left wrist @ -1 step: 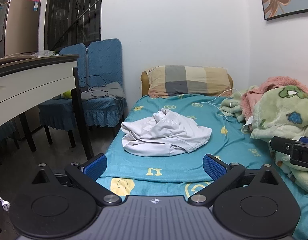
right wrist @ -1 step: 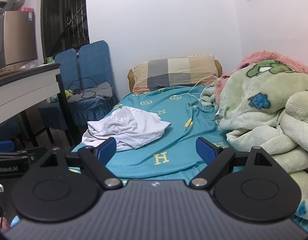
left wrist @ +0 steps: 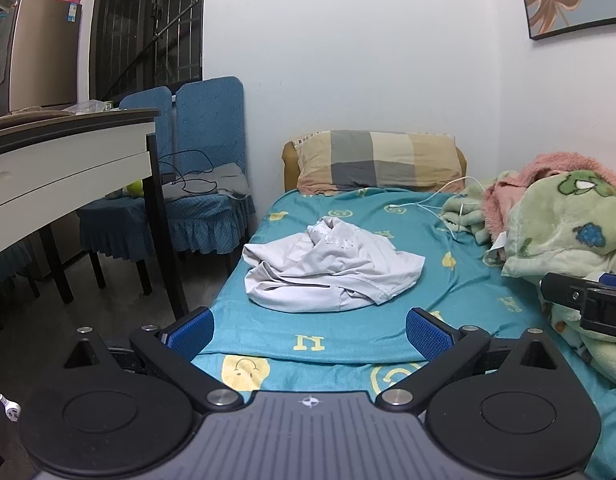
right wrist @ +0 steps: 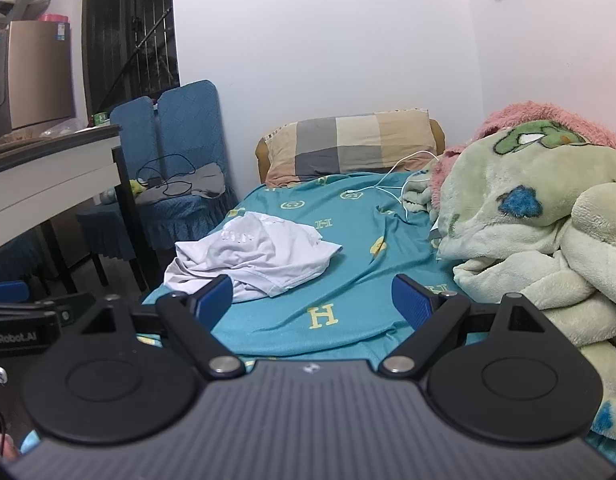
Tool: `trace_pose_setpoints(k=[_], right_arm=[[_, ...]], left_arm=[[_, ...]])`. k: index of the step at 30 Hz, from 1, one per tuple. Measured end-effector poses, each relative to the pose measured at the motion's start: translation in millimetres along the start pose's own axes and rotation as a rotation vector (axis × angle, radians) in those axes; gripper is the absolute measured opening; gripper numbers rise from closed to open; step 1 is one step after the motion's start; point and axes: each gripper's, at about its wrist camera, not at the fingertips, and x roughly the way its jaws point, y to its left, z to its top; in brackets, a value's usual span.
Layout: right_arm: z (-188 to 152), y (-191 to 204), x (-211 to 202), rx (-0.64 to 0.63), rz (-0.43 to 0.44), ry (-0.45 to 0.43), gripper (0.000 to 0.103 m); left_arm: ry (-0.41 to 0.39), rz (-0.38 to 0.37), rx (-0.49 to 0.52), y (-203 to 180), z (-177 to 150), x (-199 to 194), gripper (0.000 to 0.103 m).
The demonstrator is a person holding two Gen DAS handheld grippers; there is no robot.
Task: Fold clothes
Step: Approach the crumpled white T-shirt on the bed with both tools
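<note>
A crumpled white garment (left wrist: 332, 268) lies in a heap on the teal bed sheet (left wrist: 448, 292), toward the bed's left side; it also shows in the right wrist view (right wrist: 255, 256). My left gripper (left wrist: 310, 330) is open and empty, at the foot of the bed, short of the heap. My right gripper (right wrist: 312, 302) is open and empty, to the right of the heap, its left pad (right wrist: 215, 298) in front of the garment's near edge. The right gripper's body (left wrist: 588, 300) shows at the right edge of the left wrist view.
A green and pink blanket pile (right wrist: 540, 216) fills the bed's right side. A checked pillow (left wrist: 376, 164) and a white cable (left wrist: 440, 200) lie at the head. A desk (left wrist: 59, 168) and blue chairs (left wrist: 203, 184) stand left of the bed.
</note>
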Motion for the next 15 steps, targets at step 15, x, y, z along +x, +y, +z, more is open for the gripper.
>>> trace_pose_setpoints(k=[15], right_arm=[[0.3,3.4,0.6,0.002,0.007,0.009,0.088]], left_arm=[[-0.015,0.010,0.023,-5.4,0.8,-4.2,0.103]])
